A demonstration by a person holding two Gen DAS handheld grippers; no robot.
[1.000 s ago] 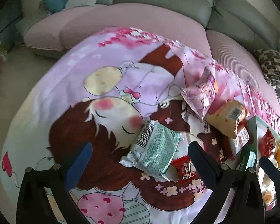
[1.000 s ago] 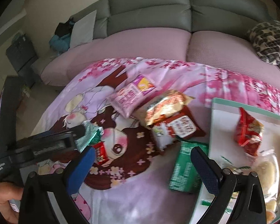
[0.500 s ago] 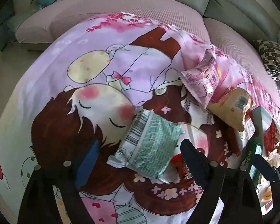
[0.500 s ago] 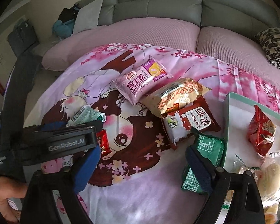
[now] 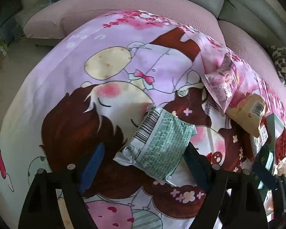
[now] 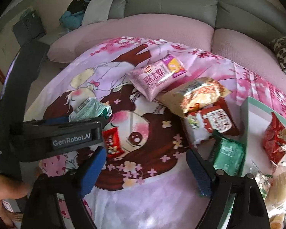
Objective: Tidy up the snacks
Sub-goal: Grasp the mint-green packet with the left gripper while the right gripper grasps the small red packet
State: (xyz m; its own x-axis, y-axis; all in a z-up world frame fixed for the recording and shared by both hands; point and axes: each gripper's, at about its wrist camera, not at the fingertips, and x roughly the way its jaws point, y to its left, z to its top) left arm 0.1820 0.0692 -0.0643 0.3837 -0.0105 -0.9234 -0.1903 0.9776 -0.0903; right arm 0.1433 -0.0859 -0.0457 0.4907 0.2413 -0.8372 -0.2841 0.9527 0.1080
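Snack sorting partly done: several packs already in the tray, six left on the cloth.
Left gripper is closing around the pale green packet, pads not yet pressed on. Right gripper is closing, nothing between its jaws; dark green packet just right of it, against the tray. Small red packet is shown only by the right view.

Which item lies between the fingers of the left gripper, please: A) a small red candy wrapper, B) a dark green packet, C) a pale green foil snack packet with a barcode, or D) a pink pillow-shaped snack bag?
C: in the left wrist view the pale green foil snack packet lies between the closing left gripper.
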